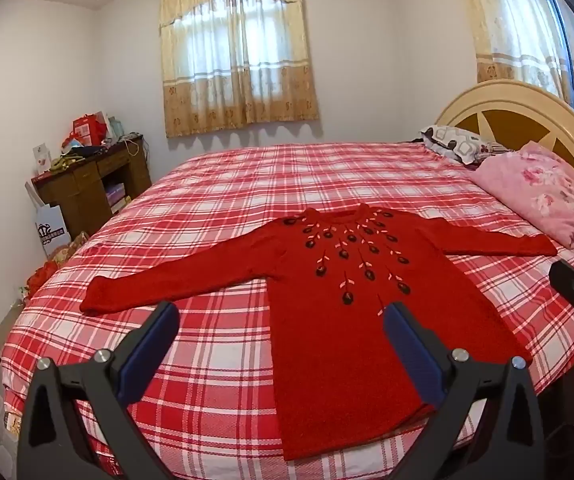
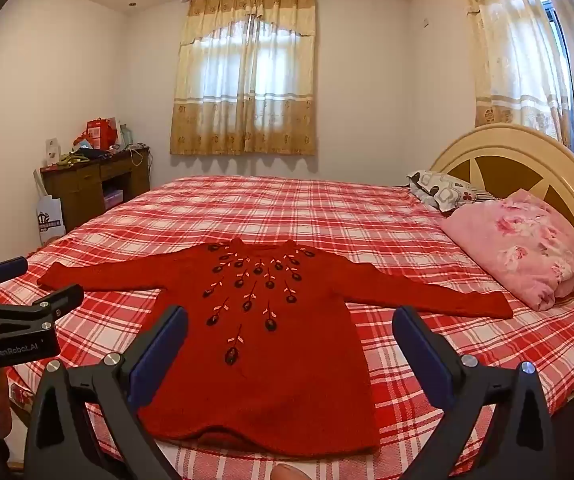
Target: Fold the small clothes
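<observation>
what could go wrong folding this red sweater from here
1. The red sweater has its hem at the near edge of the bed; a careless tug could slide it off.
2. Both sleeves lie spread wide, so each may drag or bunch the checked sheet when folded in.

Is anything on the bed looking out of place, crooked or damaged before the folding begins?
Nothing stands out. The red knitted sweater with dark embroidered flowers lies flat and face up on the red and white checked bedsheet, both sleeves spread out. No tear or stain is visible.
</observation>
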{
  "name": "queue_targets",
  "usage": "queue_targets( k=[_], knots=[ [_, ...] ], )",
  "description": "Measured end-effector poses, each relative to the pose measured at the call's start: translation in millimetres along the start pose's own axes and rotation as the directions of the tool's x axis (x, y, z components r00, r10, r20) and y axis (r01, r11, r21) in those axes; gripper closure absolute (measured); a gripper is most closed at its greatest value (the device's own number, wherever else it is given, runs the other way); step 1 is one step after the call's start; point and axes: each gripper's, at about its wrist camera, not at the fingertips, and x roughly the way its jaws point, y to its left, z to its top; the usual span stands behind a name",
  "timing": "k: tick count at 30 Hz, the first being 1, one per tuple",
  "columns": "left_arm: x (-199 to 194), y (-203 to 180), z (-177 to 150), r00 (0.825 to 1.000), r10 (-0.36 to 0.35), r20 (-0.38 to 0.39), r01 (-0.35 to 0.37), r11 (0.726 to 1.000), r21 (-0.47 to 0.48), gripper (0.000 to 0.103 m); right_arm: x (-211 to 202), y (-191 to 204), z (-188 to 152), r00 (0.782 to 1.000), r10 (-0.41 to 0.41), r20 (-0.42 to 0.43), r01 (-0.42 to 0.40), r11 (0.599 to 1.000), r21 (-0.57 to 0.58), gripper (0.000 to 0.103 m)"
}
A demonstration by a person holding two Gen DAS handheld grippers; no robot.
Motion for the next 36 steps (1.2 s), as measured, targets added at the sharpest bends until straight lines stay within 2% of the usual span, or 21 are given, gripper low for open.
queue_targets(
  k=[14,36],
  knots=[
    [3,-4,-2,1.000,0.013,0.000,-0.013,0.999,0.040,0.000,10,1,-11,1.000,0.008,-0.023,-0.008,1.000,-0.001,0.001],
    [1,-5,-1,1.000,0.021,0.009,-0.021,0.999,0.035,0.000,11,1,-10,0.999,0.012,-0.034,-0.012,1.000,-0.005,0.001]
  ],
)
